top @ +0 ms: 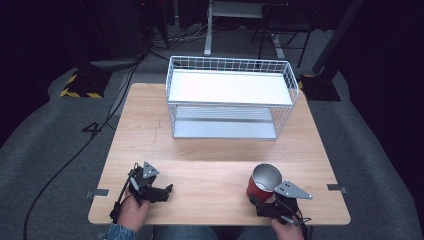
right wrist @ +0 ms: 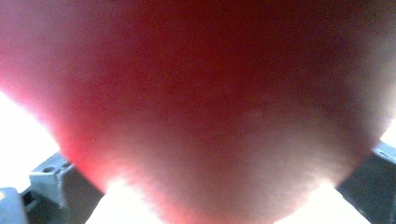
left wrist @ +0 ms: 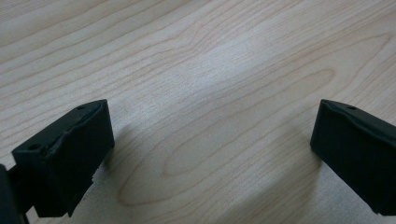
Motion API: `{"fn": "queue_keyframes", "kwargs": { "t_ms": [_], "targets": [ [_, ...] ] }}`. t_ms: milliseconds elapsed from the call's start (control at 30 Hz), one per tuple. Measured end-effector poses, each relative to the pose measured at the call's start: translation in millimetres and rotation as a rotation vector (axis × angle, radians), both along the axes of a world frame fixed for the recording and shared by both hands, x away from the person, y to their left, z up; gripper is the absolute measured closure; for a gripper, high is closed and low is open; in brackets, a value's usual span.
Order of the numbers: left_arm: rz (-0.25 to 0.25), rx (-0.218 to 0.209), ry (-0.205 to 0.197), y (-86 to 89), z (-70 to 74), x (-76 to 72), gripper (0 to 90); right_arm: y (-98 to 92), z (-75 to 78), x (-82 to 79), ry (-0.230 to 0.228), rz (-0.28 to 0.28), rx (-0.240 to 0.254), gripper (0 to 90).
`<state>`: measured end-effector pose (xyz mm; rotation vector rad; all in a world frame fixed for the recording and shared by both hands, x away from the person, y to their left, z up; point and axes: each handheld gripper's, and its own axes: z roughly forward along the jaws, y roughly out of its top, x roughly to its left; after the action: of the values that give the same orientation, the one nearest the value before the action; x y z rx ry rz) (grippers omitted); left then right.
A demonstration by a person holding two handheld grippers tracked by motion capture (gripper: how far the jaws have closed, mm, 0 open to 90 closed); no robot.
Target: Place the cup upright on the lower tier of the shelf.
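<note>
At the near edge of a wooden table (top: 210,170), the left gripper (top: 161,190) rests low with its jaws spread wide over bare wood, grasping nothing. To its right, the right gripper (top: 264,202) clasps a red cup (top: 262,183) with a silver inside, tilted. Farther back stands a white wire rack (top: 230,97).
</note>
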<state>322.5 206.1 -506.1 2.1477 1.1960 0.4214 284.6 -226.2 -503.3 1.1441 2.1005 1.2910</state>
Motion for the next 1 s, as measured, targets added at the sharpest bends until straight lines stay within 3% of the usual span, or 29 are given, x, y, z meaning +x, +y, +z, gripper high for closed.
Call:
{"fn": "queue_keyframes", "kwargs": {
  "t_ms": [133,200,567,1000],
  "targets": [
    [0.000,0.000,0.000,0.0,0.0,0.0,0.0,-0.7,-0.2,0.2,0.004,0.013,0.003,3.1],
    [0.001,0.002,0.000,0.1,0.1,0.0,0.0,-1.1,-0.1,0.3,0.008,0.024,0.007,14.6],
    [0.000,0.002,0.000,0.1,0.1,0.0,0.0,2.8,0.6,-1.6,-0.009,0.030,-0.023,16.5],
    [0.002,-0.001,0.001,-0.1,0.0,0.2,0.0,2.0,2.8,-1.7,-0.027,0.045,-0.018,16.9]
  ]
}}
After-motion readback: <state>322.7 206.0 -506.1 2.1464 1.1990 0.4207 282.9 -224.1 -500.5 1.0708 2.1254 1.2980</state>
